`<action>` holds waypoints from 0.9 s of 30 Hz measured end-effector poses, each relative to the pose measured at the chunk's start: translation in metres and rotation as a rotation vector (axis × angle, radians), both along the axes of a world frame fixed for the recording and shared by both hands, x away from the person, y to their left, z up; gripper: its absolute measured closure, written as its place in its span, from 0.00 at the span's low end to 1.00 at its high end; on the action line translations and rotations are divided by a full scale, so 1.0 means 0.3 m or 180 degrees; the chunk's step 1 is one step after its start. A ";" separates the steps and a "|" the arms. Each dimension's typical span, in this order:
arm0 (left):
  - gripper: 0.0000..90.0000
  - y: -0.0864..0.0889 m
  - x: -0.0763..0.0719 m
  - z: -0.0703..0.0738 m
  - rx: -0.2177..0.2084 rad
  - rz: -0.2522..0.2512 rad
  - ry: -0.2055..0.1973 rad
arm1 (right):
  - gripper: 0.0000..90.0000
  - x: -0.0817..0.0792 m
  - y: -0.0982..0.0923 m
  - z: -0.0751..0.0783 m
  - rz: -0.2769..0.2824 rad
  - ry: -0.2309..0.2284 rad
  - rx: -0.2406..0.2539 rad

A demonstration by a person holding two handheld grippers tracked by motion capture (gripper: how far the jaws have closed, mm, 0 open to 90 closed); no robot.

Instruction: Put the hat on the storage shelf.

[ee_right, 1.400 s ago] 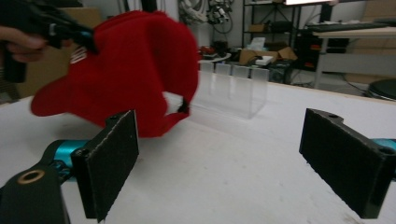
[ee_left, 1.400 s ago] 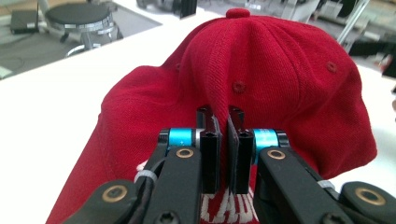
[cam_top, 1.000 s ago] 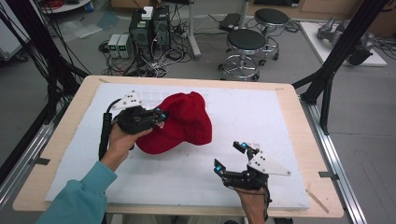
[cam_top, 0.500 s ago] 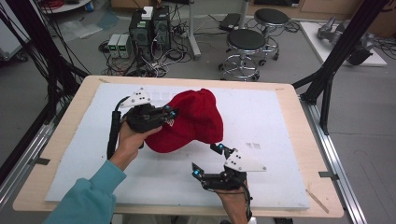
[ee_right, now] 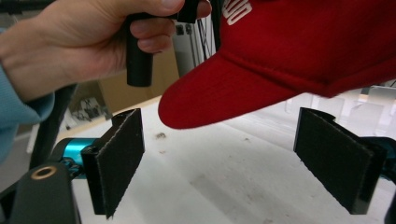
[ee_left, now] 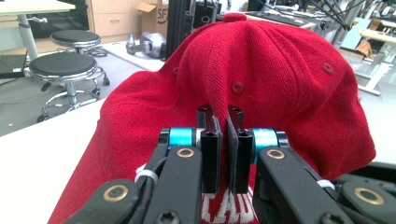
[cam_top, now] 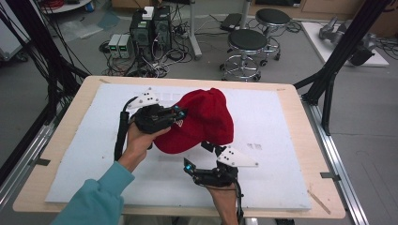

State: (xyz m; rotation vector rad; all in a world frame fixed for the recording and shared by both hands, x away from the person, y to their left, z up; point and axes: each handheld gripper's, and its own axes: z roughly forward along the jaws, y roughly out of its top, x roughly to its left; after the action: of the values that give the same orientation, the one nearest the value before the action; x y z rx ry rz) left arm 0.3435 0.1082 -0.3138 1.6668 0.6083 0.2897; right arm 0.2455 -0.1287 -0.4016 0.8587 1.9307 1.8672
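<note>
We've got the red cap (cam_top: 202, 123) up off the white mat (cam_top: 281, 117) here, hanging over the middle of the bench (cam_top: 300, 98). The left tongs (cam_top: 180, 112) have it: in the left gripper view those two black jaws are pressed together on a fold of red cloth at the cap's (ee_left: 261, 79) front, just above the white lettering. The left hand (cam_top: 138, 140) wraps the handle on the cap's left side, teal sleeve (cam_top: 94, 199) trailing back toward the bench's near edge.

Now the right tongs (cam_top: 199, 157). We see them sitting just below the cap, on its near side, with the grey plate (cam_top: 237, 158) on top. Their jaws are spread wide and have just been closing a touch, with nothing pressed between them. In the right gripper view the two black pads (ee_right: 119, 156) stand well apart, and the cap's brim (ee_right: 224, 100) hangs above the gap, tipped down toward the mat (ee_right: 224, 186). The brim isn't touching either pad. We can also spot the left hand (ee_right: 88, 42) in that view, to the left of the brim, gripping its black handle.

Crown of the cap is rounded and full, button on top. Beyond the bench, past the cap, two black stools (cam_top: 248, 44) stand on the floor, and a cluster of boxes and cables (cam_top: 150, 33) sits to their left.
</note>
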 end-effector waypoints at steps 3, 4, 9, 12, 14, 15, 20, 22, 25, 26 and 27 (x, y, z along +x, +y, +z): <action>0.95 -0.005 -0.003 0.004 -0.0013 0.0000 -0.0011 | 0.18 0.003 0.004 0.001 -0.0043 0.0027 0.0102; 0.95 -0.007 -0.004 0.004 -0.0011 -0.0002 -0.0017 | 0.19 0.003 0.004 0.002 -0.0065 0.0042 0.0129; 0.95 -0.018 -0.012 0.006 -0.0033 0.0012 -0.0044 | 0.22 0.009 0.008 0.003 -0.0113 0.0070 0.0238; 0.95 -0.027 -0.014 0.006 -0.0036 -0.0022 -0.0049 | 0.25 0.010 0.015 0.003 -0.0119 0.0077 0.0269; 0.96 -0.032 -0.016 0.005 -0.0015 -0.0034 -0.0057 | 0.28 0.011 0.017 0.003 -0.0102 0.0072 0.0297; 0.96 -0.035 -0.017 0.004 -0.0009 -0.0037 -0.0054 | 0.29 0.010 0.018 0.004 -0.0116 0.0068 0.0301; 0.96 -0.041 -0.020 -0.001 -0.0039 -0.0048 -0.0044 | 0.39 0.008 0.009 0.007 -0.0113 0.0030 0.0366; 0.96 -0.043 -0.020 -0.005 -0.0046 -0.0070 -0.0051 | 0.42 0.011 0.002 0.006 -0.0109 0.0056 0.0413; 0.95 -0.046 -0.023 -0.007 -0.0030 -0.0097 -0.0064 | 0.48 0.012 -0.006 0.005 -0.0109 0.0088 0.0437; 0.95 -0.049 -0.024 -0.007 -0.0027 -0.0099 -0.0070 | 0.51 0.013 -0.007 0.004 -0.0115 0.0083 0.0428; 0.96 -0.050 -0.026 -0.008 -0.0029 -0.0106 -0.0072 | 0.53 0.014 -0.010 0.004 -0.0098 0.0091 0.0416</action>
State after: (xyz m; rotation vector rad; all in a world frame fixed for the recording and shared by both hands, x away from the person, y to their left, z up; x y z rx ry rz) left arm 0.3357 0.0933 -0.3162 1.6611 0.5637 0.2809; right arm 0.2498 -0.1316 -0.4004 0.9534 1.8174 1.9915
